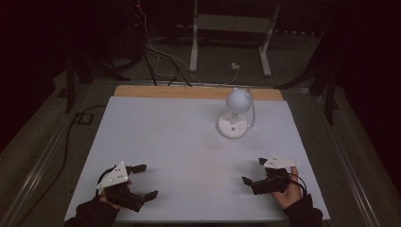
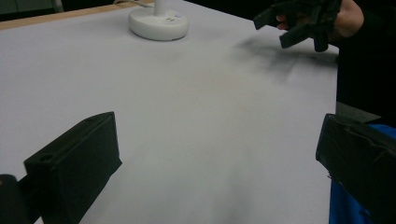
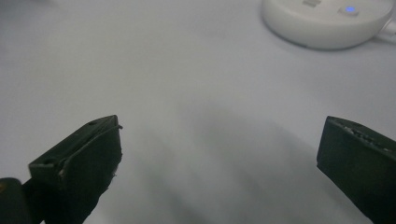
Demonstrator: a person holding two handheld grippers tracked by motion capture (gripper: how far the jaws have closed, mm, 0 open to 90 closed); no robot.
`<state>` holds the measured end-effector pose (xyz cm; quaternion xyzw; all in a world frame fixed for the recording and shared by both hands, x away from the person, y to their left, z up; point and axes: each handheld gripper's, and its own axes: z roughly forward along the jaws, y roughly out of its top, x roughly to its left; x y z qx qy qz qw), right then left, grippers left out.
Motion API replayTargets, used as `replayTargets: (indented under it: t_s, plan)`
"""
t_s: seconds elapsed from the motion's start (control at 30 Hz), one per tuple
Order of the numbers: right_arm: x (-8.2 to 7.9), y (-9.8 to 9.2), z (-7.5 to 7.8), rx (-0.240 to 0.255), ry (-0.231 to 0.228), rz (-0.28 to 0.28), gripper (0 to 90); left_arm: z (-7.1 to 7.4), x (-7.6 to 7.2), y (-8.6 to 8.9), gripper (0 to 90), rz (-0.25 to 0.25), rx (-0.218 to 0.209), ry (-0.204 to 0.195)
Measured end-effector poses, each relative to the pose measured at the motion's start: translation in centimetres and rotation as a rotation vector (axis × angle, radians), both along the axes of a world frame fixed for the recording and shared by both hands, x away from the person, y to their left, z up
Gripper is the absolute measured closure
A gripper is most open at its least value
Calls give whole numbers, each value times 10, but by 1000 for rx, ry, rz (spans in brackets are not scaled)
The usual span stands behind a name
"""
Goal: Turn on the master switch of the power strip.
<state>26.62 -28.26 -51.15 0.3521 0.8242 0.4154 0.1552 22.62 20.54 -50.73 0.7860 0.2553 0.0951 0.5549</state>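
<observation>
Here, in the dim room, the left gripper (image 1: 143,181) and the right gripper (image 1: 253,171) hover wide apart and empty at the near corners of the white table (image 1: 165,137), while a small white lamp (image 1: 235,113) stands toward the far right.

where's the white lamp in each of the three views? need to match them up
High view: the lamp stands at the far middle-right of the white table, round base with its globe head above.
Left gripper view: its base sits at top, left of centre; the head is cut off.
Right gripper view: the base lies at the top right, blue light on.
Shared landmark: the round white base.
</observation>
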Motion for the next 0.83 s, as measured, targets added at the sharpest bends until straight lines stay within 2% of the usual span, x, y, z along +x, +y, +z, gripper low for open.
replayTargets:
  t_s: [0.2, 0.37, 0.6, 0.83]
  plan:
    - [-11, -15, -10, -43, 21, -9, 0, 0, 0, 0, 2, -2, 1, 0]
    - [-20, -26, -14, -56, 41, -10, 0, 0, 0, -1, 2, -3, 4, 1]
    - [-25, -39, -21, -88, 83, -49, 0, 0, 0, -1, 2, -4, 3, 2]
    - [-23, -41, -21, -112, 75, -60, 0, -1, 1, -1, 2, -1, 2, 3]
